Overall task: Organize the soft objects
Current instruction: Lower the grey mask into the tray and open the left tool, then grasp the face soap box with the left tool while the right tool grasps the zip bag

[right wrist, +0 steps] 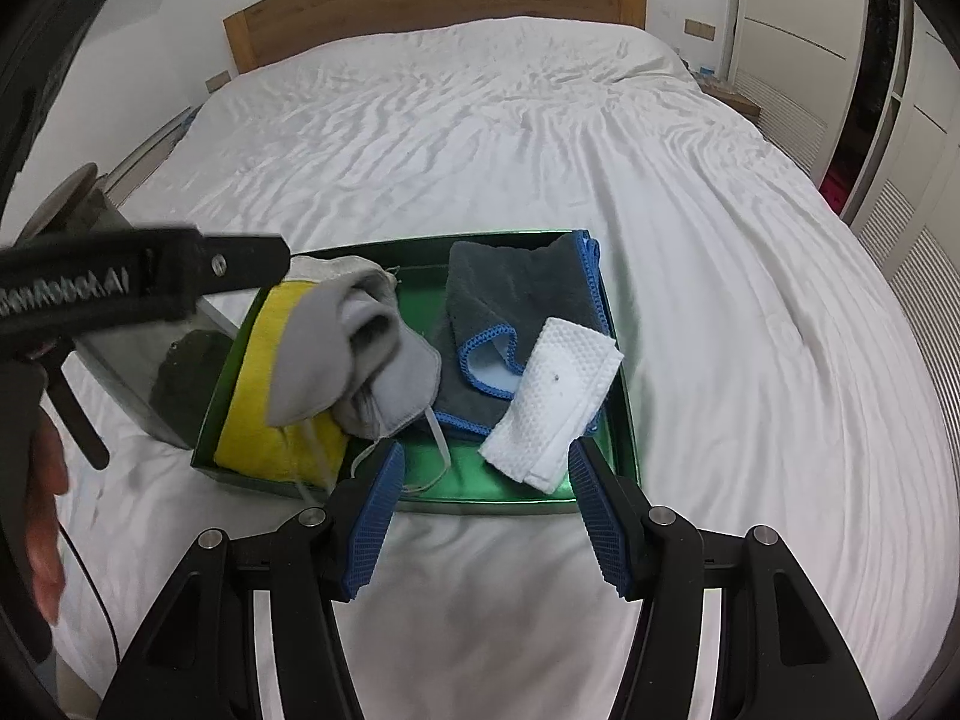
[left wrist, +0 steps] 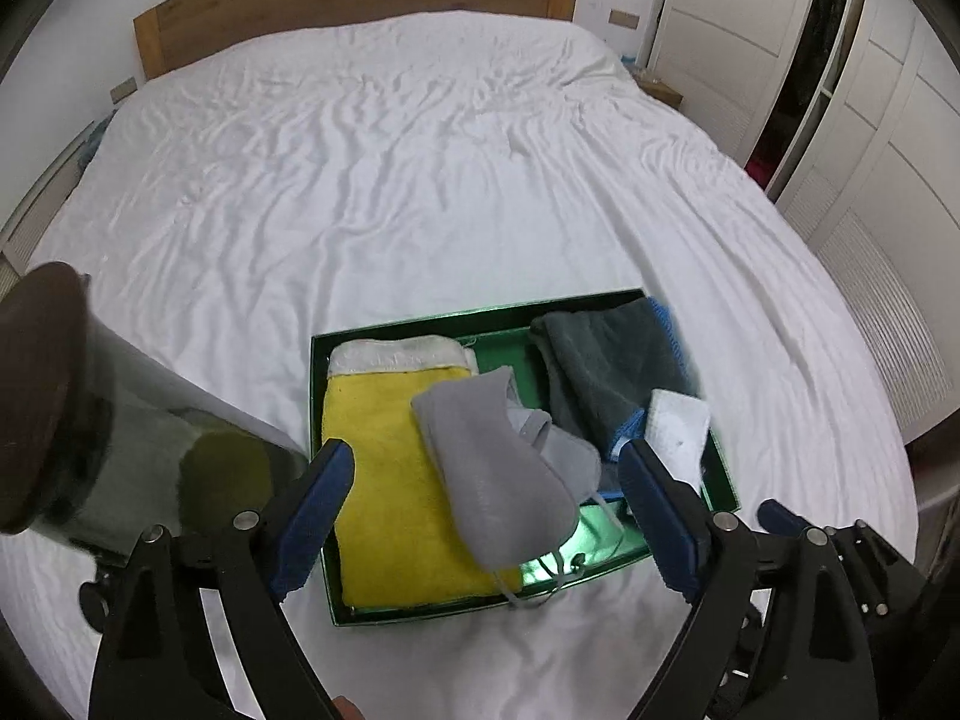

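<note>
White bed (left wrist: 420,180), green box (right wrist: 624,420) near edge w/ cloths inside. Both grippers, left (left wrist: 486,516) & right (right wrist: 480,510), wide open, empty. Grey mask (left wrist: 498,474) sits atop yellow towel (left wrist: 384,480); pinch mid-fold, avoid straps.

Grey mask (right wrist: 354,354) hides part of the yellow cloth (right wrist: 264,396) beneath it

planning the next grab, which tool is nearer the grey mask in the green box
Left. The left tool hangs right over the grey mask, open around it; the right tool sits back at the green box near edge.
</note>
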### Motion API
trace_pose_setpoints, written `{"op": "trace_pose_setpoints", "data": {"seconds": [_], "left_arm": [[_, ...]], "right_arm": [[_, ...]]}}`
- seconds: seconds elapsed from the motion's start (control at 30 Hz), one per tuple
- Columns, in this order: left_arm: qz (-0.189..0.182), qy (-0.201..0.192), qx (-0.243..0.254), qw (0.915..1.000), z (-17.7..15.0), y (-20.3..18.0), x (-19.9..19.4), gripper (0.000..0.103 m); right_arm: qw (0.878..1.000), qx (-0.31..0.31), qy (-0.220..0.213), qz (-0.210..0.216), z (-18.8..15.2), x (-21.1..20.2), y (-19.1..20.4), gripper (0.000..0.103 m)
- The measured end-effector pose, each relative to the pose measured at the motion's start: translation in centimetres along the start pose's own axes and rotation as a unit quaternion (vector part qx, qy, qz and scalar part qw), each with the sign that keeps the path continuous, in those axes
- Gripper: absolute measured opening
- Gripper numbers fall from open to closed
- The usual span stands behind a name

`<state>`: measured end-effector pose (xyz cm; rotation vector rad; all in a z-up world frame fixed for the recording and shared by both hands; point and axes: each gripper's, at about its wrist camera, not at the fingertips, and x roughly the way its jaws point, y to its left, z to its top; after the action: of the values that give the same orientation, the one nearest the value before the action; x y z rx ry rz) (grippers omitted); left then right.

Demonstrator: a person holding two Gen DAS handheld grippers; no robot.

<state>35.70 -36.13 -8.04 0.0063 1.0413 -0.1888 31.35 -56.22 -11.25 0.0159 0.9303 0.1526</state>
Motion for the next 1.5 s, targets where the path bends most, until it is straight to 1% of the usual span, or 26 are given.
{"op": "trace_pose_setpoints", "data": {"seconds": [0.17,0.27,0.4,0.57,0.63,0.77,0.9,1.07,1.17,1.33,1.4,1.5], "left_arm": [[-0.004,-0.010,-0.003,0.9999,-1.4,0.0,-2.1,0.086],[-0.010,-0.019,-0.005,0.9998,-2.8,0.5,-4.1,0.086],[-0.020,-0.031,-0.011,0.9992,-5.2,1.9,-7.7,0.086],[-0.014,-0.039,0.004,0.9992,-8.8,4.2,-12.1,0.086],[-0.004,-0.044,0.012,0.9989,-10.3,5.6,-13.7,0.086],[0.017,-0.041,0.020,0.9988,-13.0,9.1,-15.9,0.086],[0.045,-0.041,0.015,0.9980,-15.6,14.1,-17.3,0.086],[0.084,-0.024,0.015,0.9960,-18.8,19.9,-17.0,0.086],[0.105,-0.009,0.004,0.9944,-20.9,23.4,-16.2,0.086],[0.129,0.025,-0.028,0.9910,-24.5,28.6,-13.6,0.086],[0.132,0.047,-0.052,0.9888,-26.1,30.8,-11.9,0.086],[0.146,0.070,-0.074,0.9840,-27.7,32.9,-9.7,0.086]], "right_arm": [[1.000,0.000,-0.004,0.004,-0.7,-0.7,0.3,0.057],[1.000,-0.002,-0.003,0.005,-1.5,-1.2,0.8,0.057],[1.000,-0.007,-0.007,0.011,-2.6,-2.3,1.9,0.057],[1.000,-0.009,-0.015,0.020,-4.4,-4.3,3.6,0.057],[0.999,-0.008,-0.020,0.027,-5.4,-5.3,4.6,0.057],[0.999,-0.013,-0.026,0.032,-7.3,-7.0,7.0,0.057],[0.998,-0.029,-0.027,0.038,-9.5,-8.3,10.6,0.057],[0.997,-0.046,-0.023,0.059,-11.8,-9.0,15.9,0.057],[0.996,-0.058,-0.017,0.071,-12.6,-8.7,19.4,0.057],[0.993,-0.070,0.001,0.094,-14.1,-7.0,26.0,0.057],[0.992,-0.078,0.009,0.099,-14.5,-6.4,27.8,0.057],[0.989,-0.102,0.023,0.102,-15.3,-5.3,30.7,0.057]]}}
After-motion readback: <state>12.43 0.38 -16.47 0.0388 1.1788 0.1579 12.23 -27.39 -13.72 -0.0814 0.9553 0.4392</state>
